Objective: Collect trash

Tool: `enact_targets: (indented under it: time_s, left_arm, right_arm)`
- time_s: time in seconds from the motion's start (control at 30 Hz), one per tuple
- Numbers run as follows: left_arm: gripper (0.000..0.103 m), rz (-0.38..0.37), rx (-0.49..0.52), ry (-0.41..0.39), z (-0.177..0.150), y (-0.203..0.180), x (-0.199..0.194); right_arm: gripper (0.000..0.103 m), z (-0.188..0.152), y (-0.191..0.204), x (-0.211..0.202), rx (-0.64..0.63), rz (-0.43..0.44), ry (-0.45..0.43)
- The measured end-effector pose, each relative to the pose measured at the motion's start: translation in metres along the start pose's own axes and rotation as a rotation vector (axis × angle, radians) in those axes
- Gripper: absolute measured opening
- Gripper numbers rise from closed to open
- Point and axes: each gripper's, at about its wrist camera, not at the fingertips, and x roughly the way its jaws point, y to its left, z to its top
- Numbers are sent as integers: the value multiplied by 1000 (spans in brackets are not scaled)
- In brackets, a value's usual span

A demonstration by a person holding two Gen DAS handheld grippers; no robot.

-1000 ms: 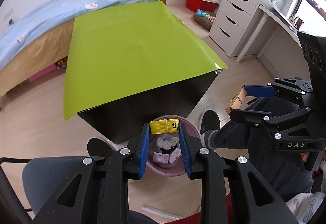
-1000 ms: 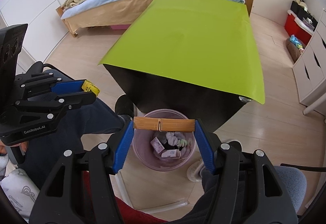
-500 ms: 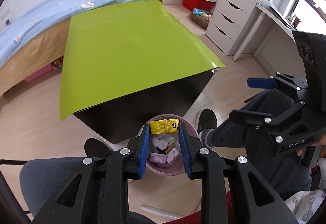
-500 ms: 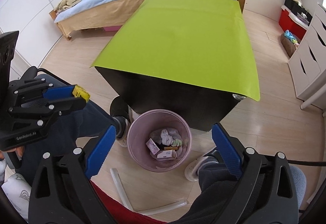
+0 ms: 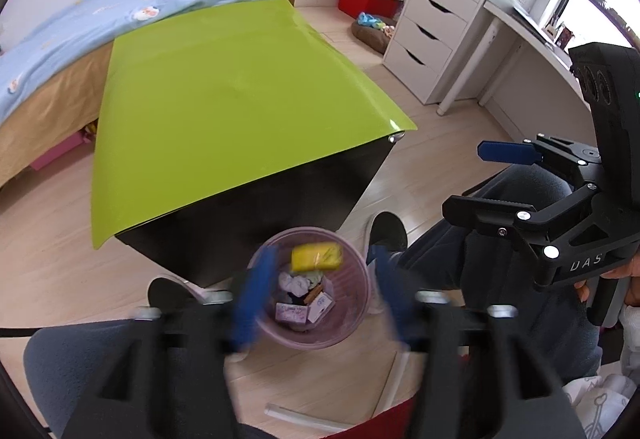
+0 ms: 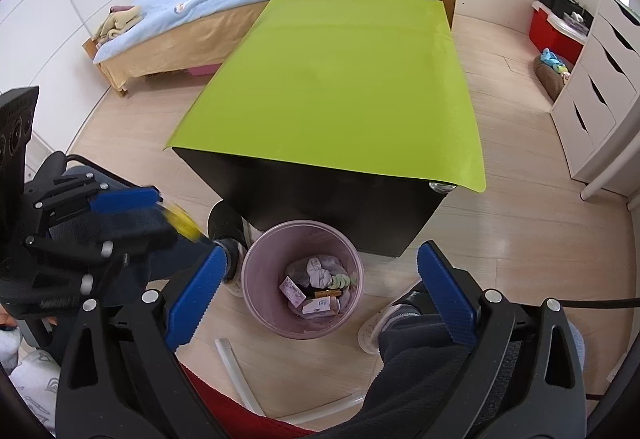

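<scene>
A pink trash bin [image 5: 352, 323] [image 6: 256, 279] stands on the floor in front of the black table, holding several scraps. My left gripper [image 5: 316, 291] is open above the bin, its fingers blurred. A yellow item [image 5: 317, 257] is loose in the air over the bin's far rim; in the right wrist view it [image 6: 185, 223] shows blurred beside the left gripper. My right gripper [image 6: 320, 295] is open wide and empty above the bin; it also shows at the right of the left wrist view [image 5: 496, 179].
A black table with a green top [image 5: 224, 107] [image 6: 340, 87] stands just beyond the bin. A bed [image 6: 248, 11] is behind it and white drawers [image 5: 432, 35] to the right. The person's legs and shoes flank the bin. A white tube [image 6: 236, 371] lies on the floor.
My left gripper has opened and let go of the yellow item, which is dropping toward the bin. My right gripper earlier opened and dropped its wooden piece into the bin.
</scene>
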Motion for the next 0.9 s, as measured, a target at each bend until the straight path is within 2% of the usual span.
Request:
enact_targets:
  time_s: [0.1, 0.2, 0.23, 0.27, 0.6, 0.9]
  left_arm:
    - [83, 8, -17, -7, 0, 3, 0]
    - [87, 23, -29, -7, 0, 6, 0]
    - [93, 30, -34, -6, 0, 7, 0]
    - [94, 34, -41, -10, -1, 9, -1]
    - [95, 72, -83, -34, 3, 20, -12]
    - [96, 127, -64, -101, 30, 35, -40]
  right_arm:
    - [95, 1, -3, -1, 9, 0, -7]
    - [96, 0, -4, -2, 16, 4, -14]
    - [97, 0, -3, -1, 17, 4, -15]
    - [98, 0, -3, -1, 19, 6, -16]
    - [100, 6, 1, -5, 6, 2, -36]
    - [100, 43, 5, -29, -20, 0, -116]
